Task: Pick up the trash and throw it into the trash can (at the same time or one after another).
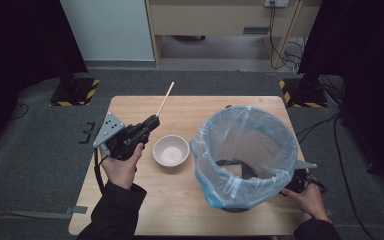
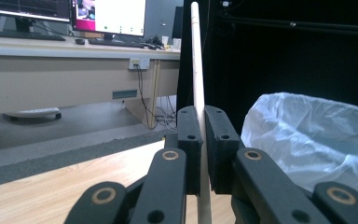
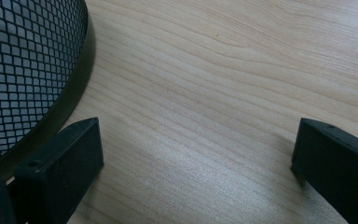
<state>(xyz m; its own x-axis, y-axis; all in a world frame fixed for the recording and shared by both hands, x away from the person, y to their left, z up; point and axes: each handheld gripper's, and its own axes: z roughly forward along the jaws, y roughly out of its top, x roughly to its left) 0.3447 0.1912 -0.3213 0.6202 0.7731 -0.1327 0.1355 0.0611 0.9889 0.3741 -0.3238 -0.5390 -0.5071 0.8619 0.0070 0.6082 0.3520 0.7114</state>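
A thin wooden stick (image 1: 164, 100) juts up and away from my left gripper (image 1: 153, 120), which is shut on its lower part, left of a white bowl (image 1: 170, 149). In the left gripper view the stick (image 2: 196, 60) rises between the two closed pads (image 2: 189, 135). A black mesh bin with a pale blue bag liner (image 1: 245, 152) stands at the table's right. My right gripper (image 1: 300, 181) sits low behind the bin's right side, mostly hidden by it. In the right gripper view its jaws stand wide apart over bare wood, next to the bin's mesh wall (image 3: 23, 70).
The wooden table (image 1: 180, 205) has free room in front of the bowl and along its far edge. Grey carpet surrounds it. A desk with monitors (image 2: 107, 18) stands beyond, with black curtains at both sides.
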